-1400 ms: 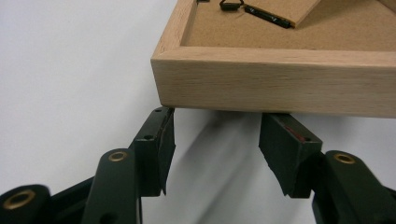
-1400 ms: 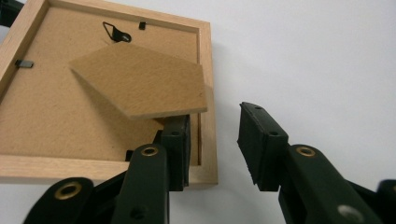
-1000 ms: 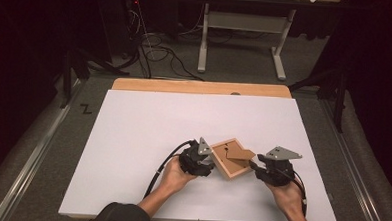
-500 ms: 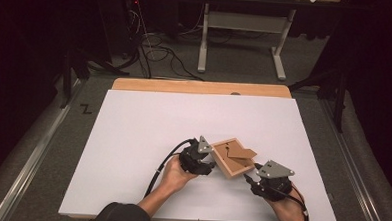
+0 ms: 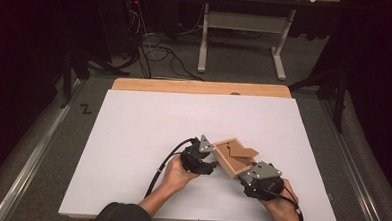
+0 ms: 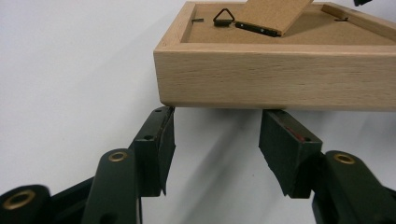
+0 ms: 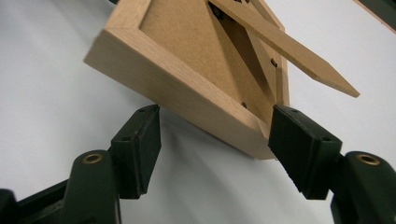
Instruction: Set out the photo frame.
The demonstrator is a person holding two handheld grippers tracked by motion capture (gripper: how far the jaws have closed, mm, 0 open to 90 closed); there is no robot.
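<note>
Frame [image 5: 233,157] lies back-up on the tabletop [image 5: 132,138], stand flap raised, between your claws. Left claw [image 6: 215,144] gapes at its side wall; right claw [image 7: 215,149] has just been opening — corner between unpressed jaws. Next: re-grip squarely.

One mark is legible: a black "Z" [image 5: 86,108] on the grey floor beside the table's [image 5: 132,138] left far corner.
</note>
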